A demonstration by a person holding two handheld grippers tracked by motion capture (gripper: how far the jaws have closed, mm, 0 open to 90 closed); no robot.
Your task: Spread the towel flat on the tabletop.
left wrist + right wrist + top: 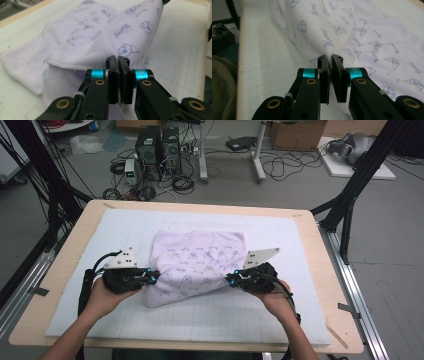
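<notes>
A white printed towel lay bunched at the centre of the high view, on a white mat over the table. Its lower-left edge was pinched by the left gripper, its lower-right edge by the right gripper. In both gripper views the jaws were clamped nearly together on a fold of towel.

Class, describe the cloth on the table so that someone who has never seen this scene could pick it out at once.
Start at the wooden table with the white gridded mat on it. Near the mat's middle lies a pale lilac towel, folded over, pinched at its near corners by the left gripper and right gripper. Its small blue cartoon prints set it apart from the plain mat.
</notes>
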